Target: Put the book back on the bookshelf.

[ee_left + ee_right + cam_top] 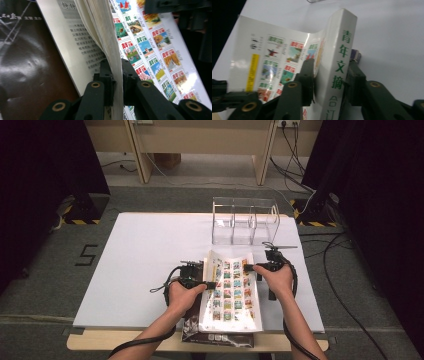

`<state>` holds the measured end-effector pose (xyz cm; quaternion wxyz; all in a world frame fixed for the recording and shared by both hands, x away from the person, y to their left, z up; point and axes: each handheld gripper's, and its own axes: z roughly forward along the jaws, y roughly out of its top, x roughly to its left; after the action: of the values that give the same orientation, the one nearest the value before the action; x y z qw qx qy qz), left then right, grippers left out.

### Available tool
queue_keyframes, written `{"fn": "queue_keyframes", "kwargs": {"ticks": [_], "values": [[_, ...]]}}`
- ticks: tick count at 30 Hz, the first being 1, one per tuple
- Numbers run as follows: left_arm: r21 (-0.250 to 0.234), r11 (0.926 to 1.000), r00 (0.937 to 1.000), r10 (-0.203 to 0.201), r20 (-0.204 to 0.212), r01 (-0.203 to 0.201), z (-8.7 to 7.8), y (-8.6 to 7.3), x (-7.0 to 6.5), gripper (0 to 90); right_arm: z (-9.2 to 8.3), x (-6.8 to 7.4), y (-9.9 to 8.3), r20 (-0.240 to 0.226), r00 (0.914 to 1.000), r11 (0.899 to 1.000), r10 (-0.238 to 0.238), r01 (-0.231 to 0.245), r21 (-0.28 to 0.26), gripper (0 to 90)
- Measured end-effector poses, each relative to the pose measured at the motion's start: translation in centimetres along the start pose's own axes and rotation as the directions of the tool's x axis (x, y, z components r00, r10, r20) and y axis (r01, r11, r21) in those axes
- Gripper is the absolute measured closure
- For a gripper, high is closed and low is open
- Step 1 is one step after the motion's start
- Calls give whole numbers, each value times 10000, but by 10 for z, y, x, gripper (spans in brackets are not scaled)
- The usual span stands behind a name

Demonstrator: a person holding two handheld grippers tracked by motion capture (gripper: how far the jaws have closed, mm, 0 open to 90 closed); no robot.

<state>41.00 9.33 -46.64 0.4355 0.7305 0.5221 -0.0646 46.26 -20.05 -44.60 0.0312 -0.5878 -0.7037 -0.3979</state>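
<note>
My left gripper point(117, 82) clenches the page edge of one thick white paperback book point(231, 290) on the white table point(145, 255), my right gripper point(329, 80) straddling its spine, one dark magazine point(192, 330) beneath

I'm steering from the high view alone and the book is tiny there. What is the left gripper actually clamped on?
Observer: In the left gripper view, the left gripper is shut on a thick sheaf of pages at their edge; the dark cover lies flat to one side.
Operator: And the right gripper?
Observer: In the right gripper view, the right gripper straddles the book's white spine; whether its pads press it I cannot tell.
Operator: Anything printed on that spine?
Observer: Green Chinese characters run down it.
</note>
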Motion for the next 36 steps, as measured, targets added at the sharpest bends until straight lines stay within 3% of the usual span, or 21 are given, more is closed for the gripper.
{"fn": "queue_keyframes", "kwargs": {"ticks": [2, 5, 6, 7, 8, 9, 10, 14, 18, 21, 27, 29, 33, 36], "values": [[-28, 10000, 10000, 74, -52, -74, -1, -1, 0, 792, -8, 12, 3, 18, 9996, 9995, -297, 298, -120, 691], [-105, 9993, 9992, 360, -162, -362, -4, -1, -1, 758, -10, 16, 4, -72, 9997, 9997, -243, 242, -106, 702], [-126, 9991, 9991, 398, -178, -400, -6, 0, -1, 669, -13, 15, 5, -388, 9992, 10000, 42, -45, -71, 713], [-57, 9968, 9949, 796, -618, -801, -16, 1, 0, 617, -14, 14, 5, -575, 9982, 9998, 196, -201, -82, 717], [-57, 9968, 9949, 796, -618, -801, -16, 1, 0, 582, -14, 14, 5, -575, 9982, 9998, 196, -201, -82, 717], [-20, 9942, 9904, 1067, -880, -1073, -20, 1, 0, 582, -17, 13, 4, -751, 9969, 9996, 249, -259, -124, 720], [-13, 9886, 9804, 1490, -1288, -1504, -27, 0, 2, 537, -20, 14, 5, -782, 9967, 9996, 204, -217, -163, 722], [-400, 9845, 9723, 1620, -1686, -1710, -55, -3, 14, 474, -27, 16, 7, -811, 9967, 9995, 52, -76, -292, 728], [-755, 9834, 9718, 1492, -1826, -1651, -83, -10, 27, 462, -35, 19, 9, -848, 9963, 9985, -114, 68, -545, 732], [-1140, 9775, 9684, 1527, -1969, -1773, -107, -17, 36, 461, -43, 20, 11, -675, 9973, 9964, -303, 249, -806, 733], [-1970, 9706, 9787, 1035, -1773, -1384, -138, -32, 54, 417, -55, 23, 12, -422, 9975, 9909, -572, 516, -1244, 734], [-2212, 9639, 9732, 1024, -2059, -1482, -144, -38, 58, 381, -60, 26, 12, -328, 9971, 9882, -691, 639, -1391, 735], [-2680, 9530, 9685, 772, -2366, -1415, -154, -51, 68, 341, -66, 33, 14, -22, 9949, 9817, -1007, 990, -1624, 735], [-3260, 9393, 9764, 377, -2126, -1072, -160, -59, 76, 311, -74, 40, 17, 263, 9918, 9755, -1254, 1281, -1791, 735]]}}
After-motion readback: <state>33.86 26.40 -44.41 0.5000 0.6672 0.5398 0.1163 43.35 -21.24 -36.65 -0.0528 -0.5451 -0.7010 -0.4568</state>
